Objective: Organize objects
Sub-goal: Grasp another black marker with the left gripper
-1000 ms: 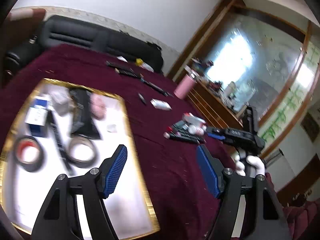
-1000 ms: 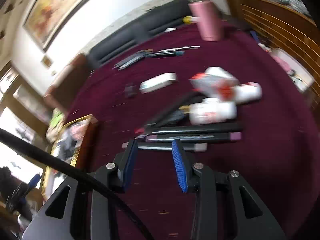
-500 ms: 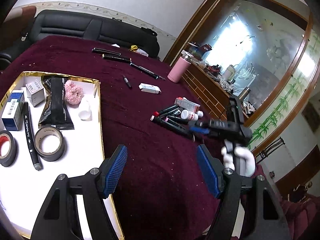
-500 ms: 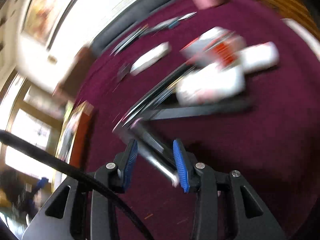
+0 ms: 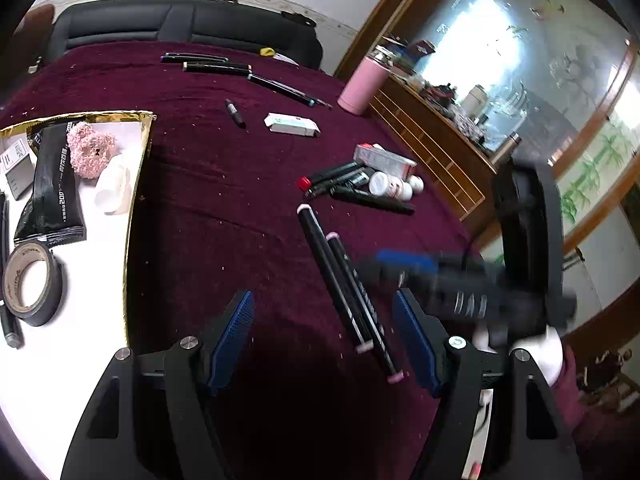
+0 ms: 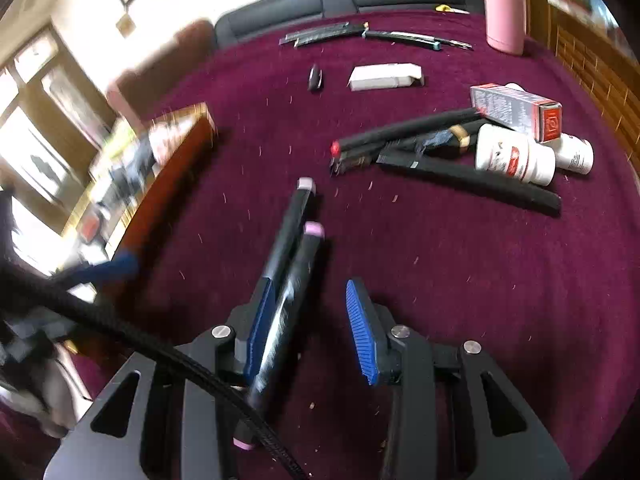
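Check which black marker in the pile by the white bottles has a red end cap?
The topmost marker, slanting up toward the red-and-grey box. Its near end is red; the others' ends look dark.

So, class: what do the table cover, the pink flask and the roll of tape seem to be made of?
Table cover: probably velvety fabric; dull maroon, holds lint specks.
Pink flask: likely coated metal or plastic; smooth and even.
Roll of tape: seemingly dark plastic tape on a card core.

The left gripper (image 5: pixel 322 340) points down at a slant, its 2 blue pads wide apart and empty. The right gripper (image 6: pixel 308 328), blurred, tilts steeply down, jaws parted.
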